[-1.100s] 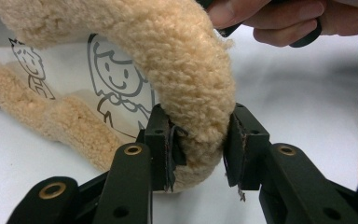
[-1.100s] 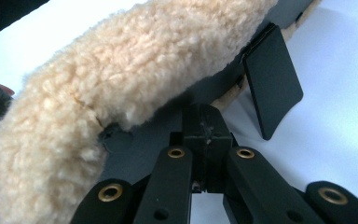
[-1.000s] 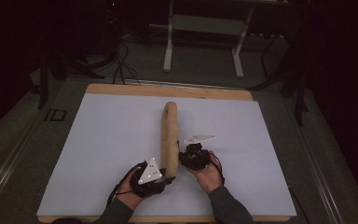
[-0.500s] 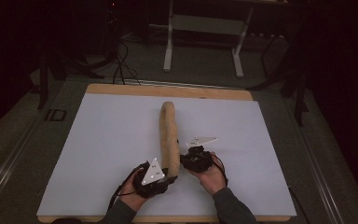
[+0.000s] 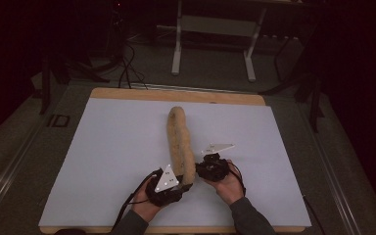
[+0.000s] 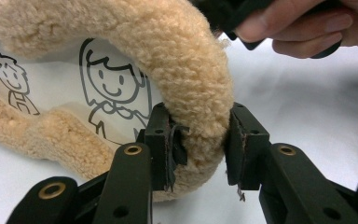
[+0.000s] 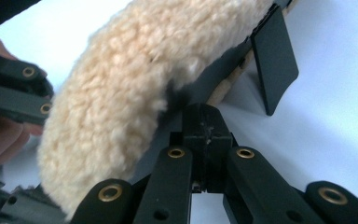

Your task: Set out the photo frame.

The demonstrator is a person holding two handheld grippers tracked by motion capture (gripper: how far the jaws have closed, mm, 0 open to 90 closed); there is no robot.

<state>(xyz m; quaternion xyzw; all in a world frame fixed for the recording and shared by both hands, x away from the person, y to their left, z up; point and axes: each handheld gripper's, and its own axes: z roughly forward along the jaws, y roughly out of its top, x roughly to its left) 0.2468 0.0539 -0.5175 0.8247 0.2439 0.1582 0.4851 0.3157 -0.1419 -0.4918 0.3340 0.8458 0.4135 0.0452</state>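
— Fleece roll (image 5: 178,142) where?

— Lying lengthwise on the white sheet (image 5: 107,156) of the table, far end toward the wooden edge (image 5: 176,94), near end down between both hands. Tan, woolly, long and narrow from the high view.

— Left gripper (image 5: 178,188)?

— At the near end of the roll, low and left of it. Jaws partway closed and clamped on the fleece: in the left gripper view (image 6: 198,144), both pads pressed into a curled woolly edge (image 6: 186,84), pile bulging out above them. Held firmly, not just touched.

— Anything else there?

— A white lining with line drawings of cartoon children (image 6: 107,88), showing inside the curl, with more fleece border (image 6: 51,135) lying flat on the sheet to the left. Fingers of the other hand (image 6: 298,28) up at the top right.

— Right gripper (image 5: 203,169)?

— Just beside the roll on its right, near the same end, grey plate (image 5: 219,147) sticking out above it. Jaws brought fully together in the right gripper view (image 7: 204,133), pads meeting tight. Fleece (image 7: 135,79) rising just beyond and to the left of the tips; pinched layer between the pads or not, impossible to tell. A flat black tab (image 7: 272,60) standing at the upper right by the fleece edge.

— Grippers apart or touching?

— Close together, one either side of the roll's near end; contact between them not clear.
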